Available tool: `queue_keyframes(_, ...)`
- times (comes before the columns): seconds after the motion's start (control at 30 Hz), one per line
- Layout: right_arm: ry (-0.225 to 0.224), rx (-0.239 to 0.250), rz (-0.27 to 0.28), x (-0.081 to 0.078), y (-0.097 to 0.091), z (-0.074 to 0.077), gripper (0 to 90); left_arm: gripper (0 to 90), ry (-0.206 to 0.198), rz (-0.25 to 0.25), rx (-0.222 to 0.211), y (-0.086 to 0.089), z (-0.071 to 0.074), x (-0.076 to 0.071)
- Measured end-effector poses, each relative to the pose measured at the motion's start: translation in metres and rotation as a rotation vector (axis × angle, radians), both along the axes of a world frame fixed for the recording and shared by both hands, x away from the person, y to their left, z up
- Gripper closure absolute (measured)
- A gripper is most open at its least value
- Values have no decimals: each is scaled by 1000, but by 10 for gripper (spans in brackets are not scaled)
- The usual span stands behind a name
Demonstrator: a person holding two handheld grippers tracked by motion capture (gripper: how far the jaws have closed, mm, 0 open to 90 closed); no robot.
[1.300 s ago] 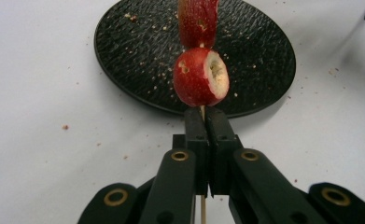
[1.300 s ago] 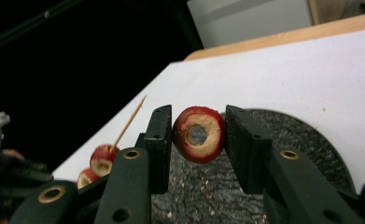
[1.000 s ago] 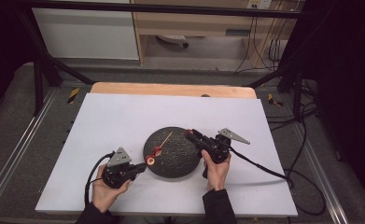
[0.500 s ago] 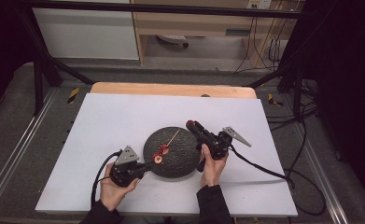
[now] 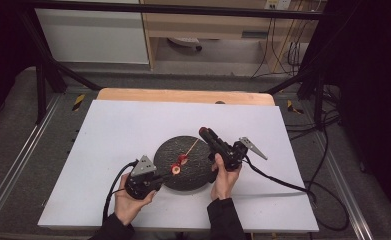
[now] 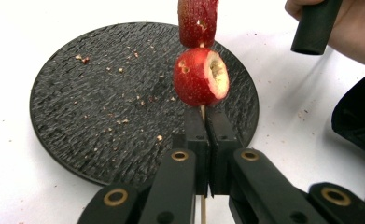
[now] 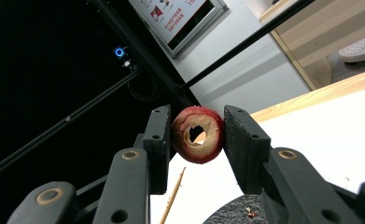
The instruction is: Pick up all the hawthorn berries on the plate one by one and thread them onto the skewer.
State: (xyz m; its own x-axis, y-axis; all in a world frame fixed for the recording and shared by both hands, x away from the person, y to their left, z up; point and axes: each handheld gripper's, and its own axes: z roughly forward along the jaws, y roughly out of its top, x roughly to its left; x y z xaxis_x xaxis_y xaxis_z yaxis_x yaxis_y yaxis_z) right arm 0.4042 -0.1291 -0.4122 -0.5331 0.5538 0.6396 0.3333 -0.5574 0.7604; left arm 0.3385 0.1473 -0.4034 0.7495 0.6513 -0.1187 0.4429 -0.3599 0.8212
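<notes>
A thin wooden skewer (image 6: 202,111) carries two cored red fruits, the nearer one (image 6: 200,77) just beyond my left gripper (image 6: 207,114), the second (image 6: 198,21) farther up the stick. The left jaws are shut on the skewer's bare end. In the high view this gripper (image 5: 162,176) sits at the black plate's (image 5: 193,175) near-left rim, and the skewer (image 5: 193,147) slants over the plate. My right gripper (image 7: 198,128) is shut on a third cored red fruit (image 7: 198,134), held tilted upward above the plate's far-right edge (image 5: 204,132). The skewer tip (image 7: 173,196) shows below it.
The round black plate (image 6: 101,107) is strewn with small fruit crumbs and lies on a white mat (image 5: 123,130) over a wooden table (image 5: 183,95). Cables (image 5: 278,182) trail from the right gripper across the mat to the right.
My left hand has slid to the right toward the plate, bringing the skewer and its fruits over the plate's middle. The right gripper has kept its place with its fruit.
</notes>
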Motion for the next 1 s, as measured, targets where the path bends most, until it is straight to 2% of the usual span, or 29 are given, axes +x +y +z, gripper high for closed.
queue_keyframes(0.3,-2,15,9,-2,2,-2,634,883,0,4,-11,-5,0,1)
queue_keyframes(0.5,6,32,13,-3,4,-5,635,883,7,21,-41,-10,1,3)
queue_keyframes(0.7,1,38,8,-4,5,-5,636,884,-4,45,-51,-16,3,3)
queue_keyframes(1.0,1,46,12,-7,4,-4,639,885,-30,49,-50,-16,4,1)
